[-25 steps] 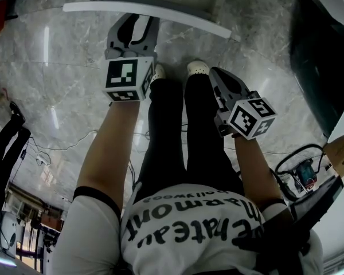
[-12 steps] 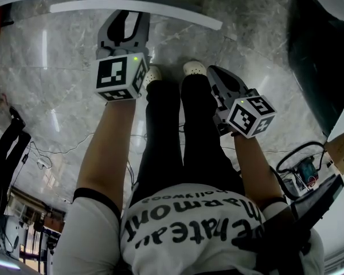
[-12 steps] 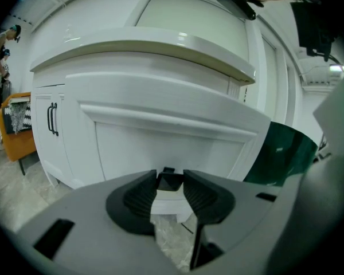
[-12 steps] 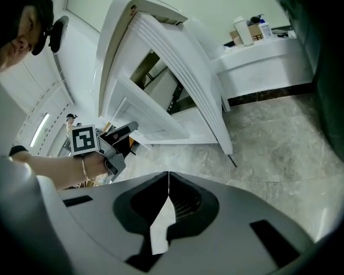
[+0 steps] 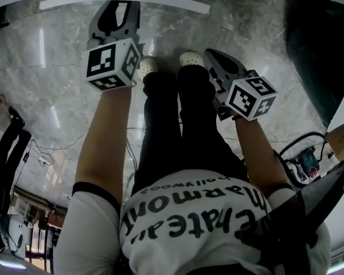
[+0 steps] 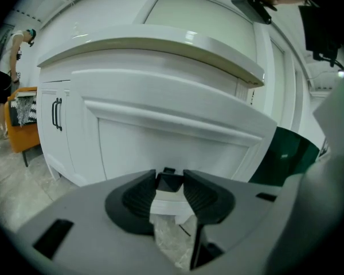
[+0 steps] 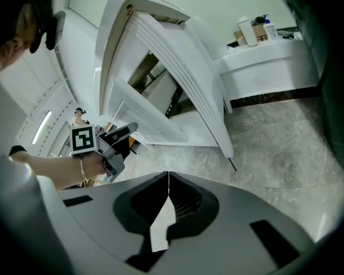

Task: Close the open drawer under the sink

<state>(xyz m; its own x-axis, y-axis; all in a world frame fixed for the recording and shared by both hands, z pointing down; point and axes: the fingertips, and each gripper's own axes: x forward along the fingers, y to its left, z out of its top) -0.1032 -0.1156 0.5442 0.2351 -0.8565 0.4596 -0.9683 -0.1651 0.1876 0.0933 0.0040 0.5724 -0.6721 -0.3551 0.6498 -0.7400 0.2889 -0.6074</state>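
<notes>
drawer [image 6: 160,119] front dead ahead of left gripper [image 6: 169,179], close, long axis crosswise | left jaws slightly apart, empty | right gripper [image 7: 168,183] pinched closed, empty, farther back | left nearer for push

Grey marble floor [image 5: 40,96] fills the head view. At four o'clock, black cables [image 5: 288,148] loop round what may be a blue power tool [image 5: 307,162]. In the right gripper view, bottles [image 7: 246,32] stand at one o'clock.
</notes>
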